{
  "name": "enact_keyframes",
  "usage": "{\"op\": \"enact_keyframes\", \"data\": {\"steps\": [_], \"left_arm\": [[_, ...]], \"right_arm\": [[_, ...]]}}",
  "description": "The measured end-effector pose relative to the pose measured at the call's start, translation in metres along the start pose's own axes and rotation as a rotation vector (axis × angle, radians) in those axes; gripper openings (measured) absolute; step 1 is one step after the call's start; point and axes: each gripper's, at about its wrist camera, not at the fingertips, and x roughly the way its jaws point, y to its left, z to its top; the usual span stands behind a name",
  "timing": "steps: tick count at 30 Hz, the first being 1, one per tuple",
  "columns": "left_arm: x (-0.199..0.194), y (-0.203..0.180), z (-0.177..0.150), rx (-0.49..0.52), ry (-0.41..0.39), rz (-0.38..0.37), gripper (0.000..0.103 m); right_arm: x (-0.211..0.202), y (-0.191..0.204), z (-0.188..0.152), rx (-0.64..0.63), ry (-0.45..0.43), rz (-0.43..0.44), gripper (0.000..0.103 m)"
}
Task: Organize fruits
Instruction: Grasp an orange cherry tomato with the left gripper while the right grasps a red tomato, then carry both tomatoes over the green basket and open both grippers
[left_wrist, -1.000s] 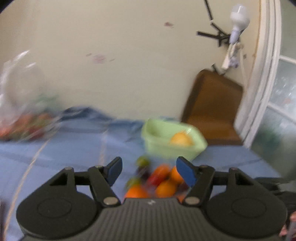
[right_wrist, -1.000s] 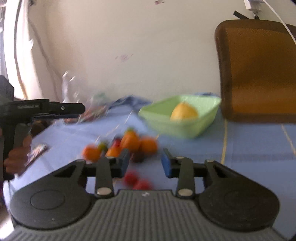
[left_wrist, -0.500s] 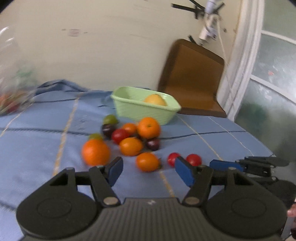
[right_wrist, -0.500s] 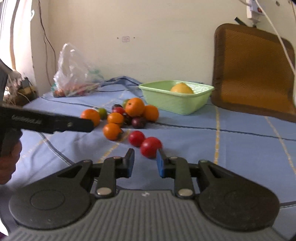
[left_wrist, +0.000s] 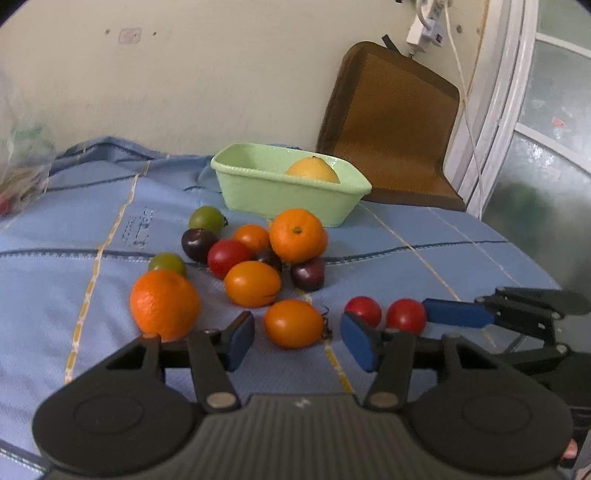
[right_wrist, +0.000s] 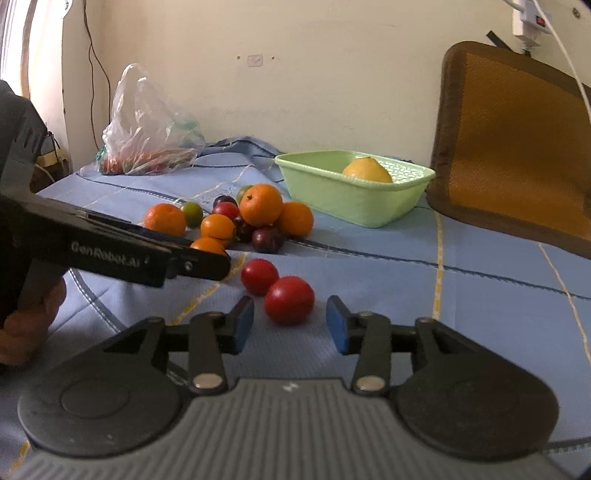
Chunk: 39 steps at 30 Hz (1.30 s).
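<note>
Left gripper (left_wrist: 297, 341) jaws closing around an orange fruit (left_wrist: 293, 323), not touching. Right gripper (right_wrist: 290, 328) jaws opening, tomato (right_wrist: 289, 300) between. Bare cloth (right_wrist: 461, 295) on its right.

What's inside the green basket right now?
One yellow-orange round fruit sits in the green basket, toward its far side. The near wall hides the basket floor and the fruit's underside, so anything small lying low inside cannot be seen.
</note>
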Motion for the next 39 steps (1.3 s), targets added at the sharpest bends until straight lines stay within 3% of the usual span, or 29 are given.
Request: {"op": "enact_keyframes", "data": {"steps": [2,5,11,14,17,20,24,29,33,37,39], "left_arm": [[0.001,-0.004,-0.001,0.020,-0.005,0.009,0.036],[-0.003,-0.005,-0.004,0.010,-0.011,0.007,0.035],[-0.034,-0.014,-0.027,0.011,-0.021,-0.016,0.034],[-0.046,-0.015,-0.032,-0.015,0.012,-0.086,0.034],[-0.050,-0.017,-0.019,-0.010,0.000,-0.089,0.034],[-0.046,-0.012,0.014,-0.025,-0.037,-0.095,0.034],[-0.017,-0.004,0.078,-0.002,-0.097,-0.074,0.034],[0.049,0.012,0.134,-0.038,-0.065,-0.046,0.034],[0.097,0.031,0.143,-0.061,-0.007,0.021,0.034],[0.119,0.040,0.139,-0.075,0.032,0.047,0.034],[0.122,0.039,0.138,-0.061,0.022,0.068,0.047]], "right_arm": [[0.005,0.000,0.001,-0.006,0.014,0.006,0.046],[0.005,0.004,0.000,-0.015,0.023,0.000,0.033],[-0.015,0.011,-0.010,-0.007,0.014,0.018,0.032],[-0.026,0.021,-0.017,-0.017,0.016,0.070,0.032],[-0.029,0.020,-0.014,0.032,0.013,0.121,0.032],[-0.029,0.006,0.005,0.077,-0.044,0.092,0.032],[-0.018,-0.022,0.044,0.099,-0.145,0.040,0.032],[0.027,-0.064,0.079,0.162,-0.180,-0.027,0.032],[0.069,-0.094,0.091,0.236,-0.146,-0.060,0.032],[0.098,-0.112,0.092,0.252,-0.124,-0.098,0.034],[0.105,-0.113,0.094,0.241,-0.125,-0.095,0.039]]}}
